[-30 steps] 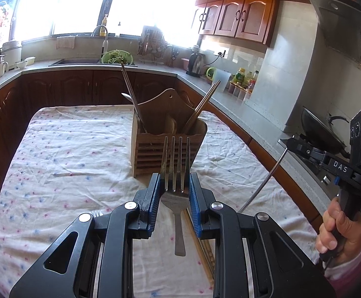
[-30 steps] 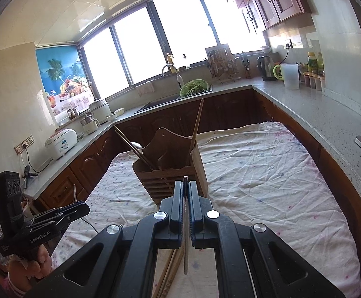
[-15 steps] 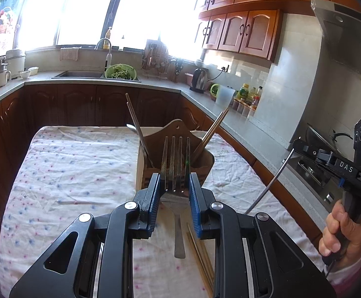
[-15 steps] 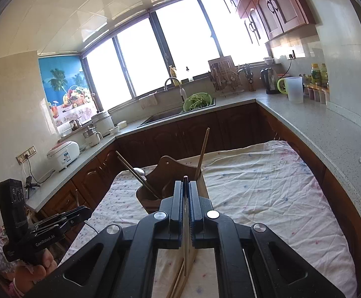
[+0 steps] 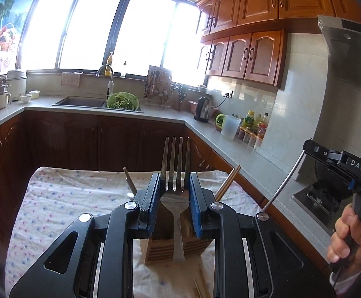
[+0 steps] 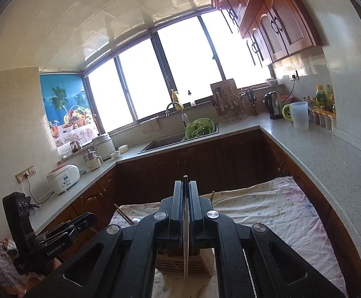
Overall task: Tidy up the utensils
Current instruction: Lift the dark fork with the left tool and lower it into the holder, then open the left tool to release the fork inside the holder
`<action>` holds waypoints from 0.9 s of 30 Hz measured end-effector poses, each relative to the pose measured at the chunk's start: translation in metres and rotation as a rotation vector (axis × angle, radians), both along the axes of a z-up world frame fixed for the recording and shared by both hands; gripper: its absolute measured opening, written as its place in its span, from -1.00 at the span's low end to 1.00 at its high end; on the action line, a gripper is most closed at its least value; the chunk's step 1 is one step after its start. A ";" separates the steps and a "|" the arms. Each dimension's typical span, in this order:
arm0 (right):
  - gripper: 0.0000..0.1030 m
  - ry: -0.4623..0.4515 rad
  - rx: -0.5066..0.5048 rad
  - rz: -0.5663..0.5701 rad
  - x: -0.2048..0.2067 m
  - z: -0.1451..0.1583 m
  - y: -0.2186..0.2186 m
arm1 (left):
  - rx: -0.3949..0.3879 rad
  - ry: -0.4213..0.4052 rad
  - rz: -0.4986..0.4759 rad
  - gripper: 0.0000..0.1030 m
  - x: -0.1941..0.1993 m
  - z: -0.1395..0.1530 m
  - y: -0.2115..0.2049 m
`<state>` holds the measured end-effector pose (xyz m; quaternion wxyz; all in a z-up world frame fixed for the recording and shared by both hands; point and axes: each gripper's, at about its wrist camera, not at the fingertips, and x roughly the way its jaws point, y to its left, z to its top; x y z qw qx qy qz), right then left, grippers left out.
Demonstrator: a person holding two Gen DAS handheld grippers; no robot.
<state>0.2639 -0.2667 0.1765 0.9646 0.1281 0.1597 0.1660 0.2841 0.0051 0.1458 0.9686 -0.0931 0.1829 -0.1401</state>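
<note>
My left gripper [image 5: 175,182] is shut on a steel fork [image 5: 176,168], tines up and handle hanging down over the wooden utensil holder [image 5: 165,248]. My right gripper [image 6: 185,191] is shut on a thin metal utensil [image 6: 186,243], seen edge-on, which hangs in front of the same holder [image 6: 195,264]. Wooden chopsticks [image 5: 227,181] stick out of the holder on both sides. More chopsticks [image 5: 200,285] lie on the cloth below. The right gripper also shows in the left wrist view [image 5: 307,146], holding its long metal utensil [image 5: 283,181].
The table carries a dotted white cloth [image 5: 63,198]. A grey countertop [image 6: 329,149] runs along the right and back, with a kettle [image 5: 203,108], a white jug [image 6: 299,115] and bottles. A sink with a green colander [image 5: 123,101] lies at the back.
Both grippers have risen and closed in over the holder, which has dropped low in both views. The fork and the thin utensil stay gripped.
</note>
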 end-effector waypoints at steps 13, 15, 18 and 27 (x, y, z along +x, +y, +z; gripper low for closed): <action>-0.92 0.033 0.023 -0.025 0.065 -0.019 0.000 | 0.037 -0.007 0.061 -0.60 0.063 -0.030 -0.021; -0.92 0.049 0.030 -0.030 0.070 -0.029 0.000 | 0.034 -0.001 0.059 -0.60 0.067 -0.041 -0.023; -0.92 0.060 0.045 -0.032 0.073 -0.045 0.000 | 0.052 0.011 0.050 -0.60 0.069 -0.057 -0.029; -0.92 0.129 0.015 -0.011 0.078 -0.084 0.019 | 0.073 0.078 0.020 -0.60 0.070 -0.098 -0.040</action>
